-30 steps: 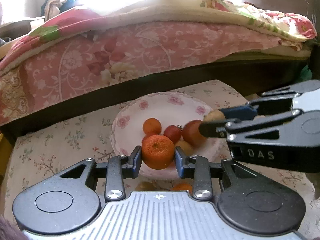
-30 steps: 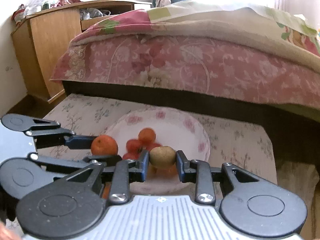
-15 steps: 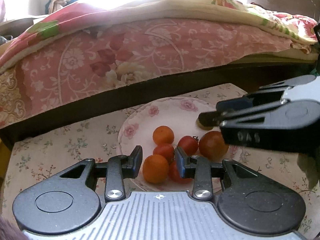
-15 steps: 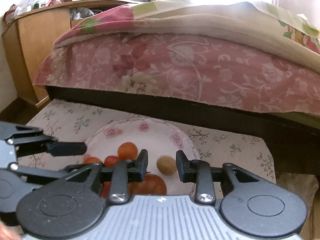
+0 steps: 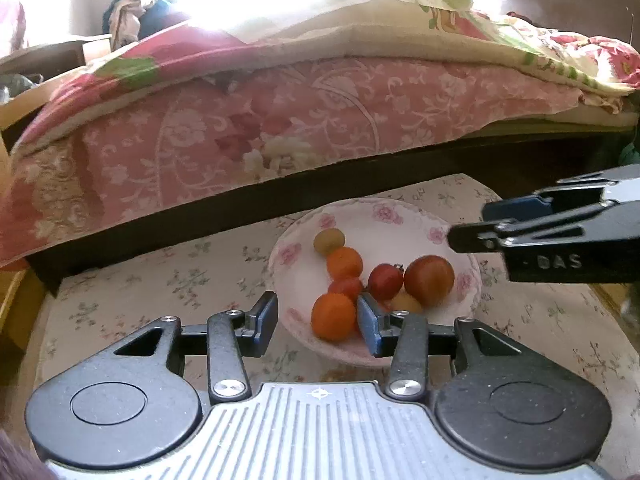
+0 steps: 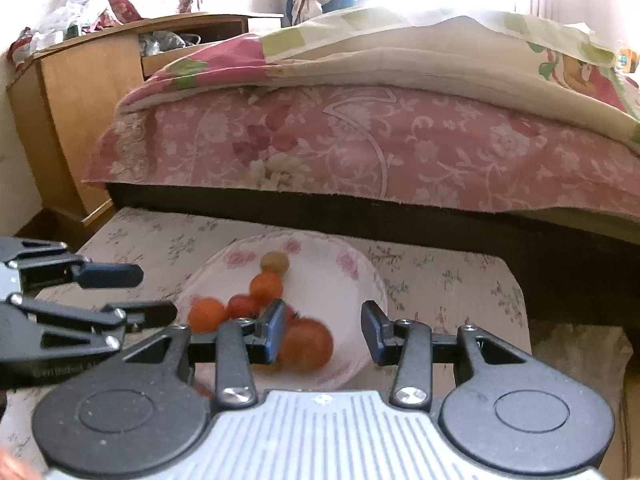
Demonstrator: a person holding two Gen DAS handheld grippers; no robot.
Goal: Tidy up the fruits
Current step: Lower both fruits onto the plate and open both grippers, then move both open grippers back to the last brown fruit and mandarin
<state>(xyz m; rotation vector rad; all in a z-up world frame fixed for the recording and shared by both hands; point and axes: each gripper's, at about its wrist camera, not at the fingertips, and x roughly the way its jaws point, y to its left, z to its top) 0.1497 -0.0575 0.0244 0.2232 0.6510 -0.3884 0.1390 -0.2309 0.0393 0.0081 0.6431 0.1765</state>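
A white plate with pink flowers (image 5: 384,216) (image 6: 340,256) holds several fruits on the floral-covered table. An orange (image 5: 333,316) (image 6: 207,314) lies at the plate's near edge, a second orange (image 5: 344,262) (image 6: 266,288) behind it. A brownish-yellow fruit (image 5: 329,240) (image 6: 274,263) rests at the far side. A large red-orange tomato (image 5: 429,280) (image 6: 306,344) and small red tomatoes (image 5: 385,280) sit beside them. My left gripper (image 5: 318,320) is open and empty, above the near rim. My right gripper (image 6: 323,330) is open and empty too, raised over the plate.
A bed with a pink floral quilt (image 5: 280,120) (image 6: 360,140) runs along the far side of the table, its dark frame (image 6: 360,216) close behind the plate. A wooden cabinet (image 6: 80,100) stands at the left. Floral cloth (image 5: 160,272) lies to the left of the plate.
Both grippers let go of their fruit: the orange and the brownish fruit now lie on the plate. Both have opened wider and drawn back and up from the plate.
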